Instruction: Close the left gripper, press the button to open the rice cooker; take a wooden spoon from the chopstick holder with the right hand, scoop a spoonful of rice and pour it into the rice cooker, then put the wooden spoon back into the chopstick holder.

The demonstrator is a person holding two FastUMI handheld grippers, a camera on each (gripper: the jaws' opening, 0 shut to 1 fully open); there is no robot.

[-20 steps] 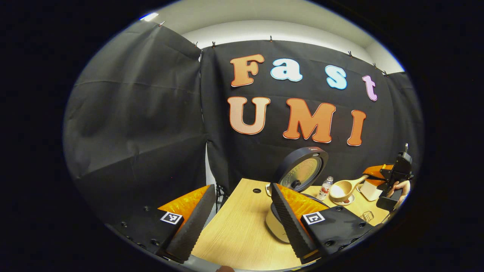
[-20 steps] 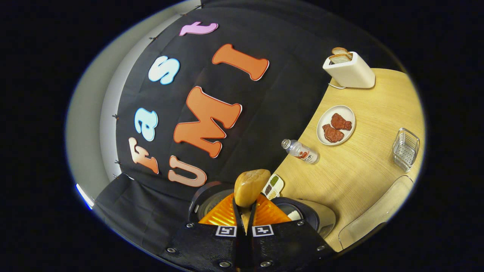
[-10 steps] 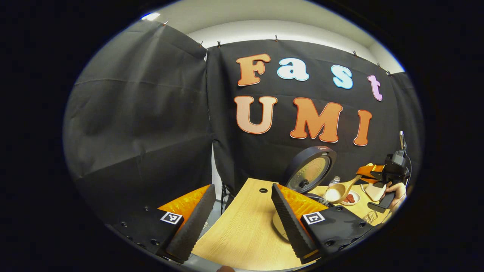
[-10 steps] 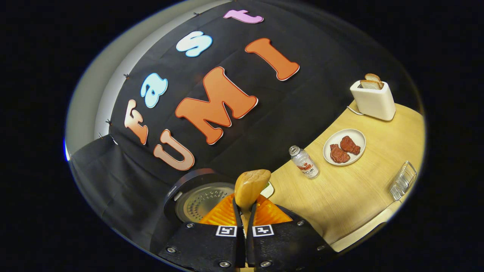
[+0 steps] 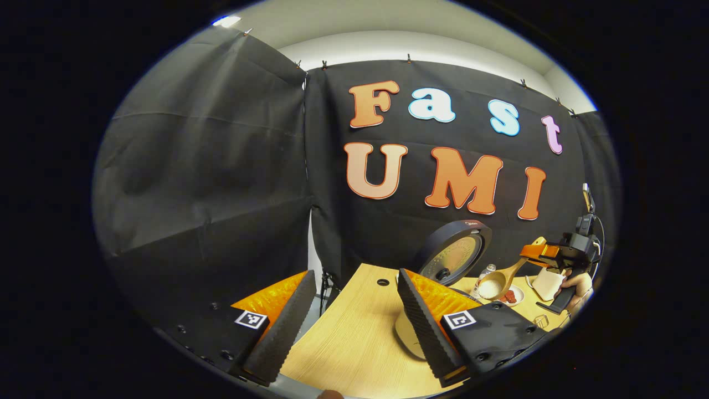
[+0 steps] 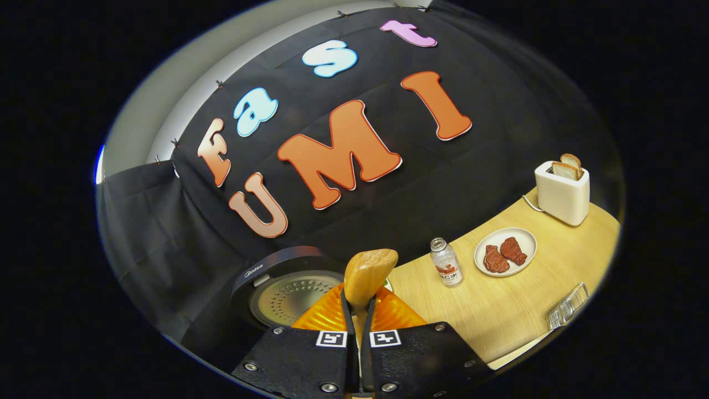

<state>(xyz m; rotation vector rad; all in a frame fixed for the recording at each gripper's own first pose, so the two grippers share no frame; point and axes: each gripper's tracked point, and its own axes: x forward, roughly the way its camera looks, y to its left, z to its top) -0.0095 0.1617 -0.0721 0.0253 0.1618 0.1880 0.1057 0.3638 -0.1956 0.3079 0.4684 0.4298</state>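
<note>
Two tongs differ: the right tongs (image 6: 359, 310) clench the wooden spoon (image 5: 497, 281), handle running back into them, its rice-laden bowl poised just beside the open rice cooker (image 5: 451, 260) (lid up). Left tongs (image 5: 354, 321) are spread, grasping nothing, above the surface (image 5: 354, 338). Since a second ago, the right tongs have rolled nearer level.

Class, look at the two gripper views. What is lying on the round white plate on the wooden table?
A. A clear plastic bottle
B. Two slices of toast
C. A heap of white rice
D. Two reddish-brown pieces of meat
D: in the right gripper view, the round white plate holds two reddish-brown pieces of meat, while the clear plastic bottle stands beside it on the wooden table.
</note>
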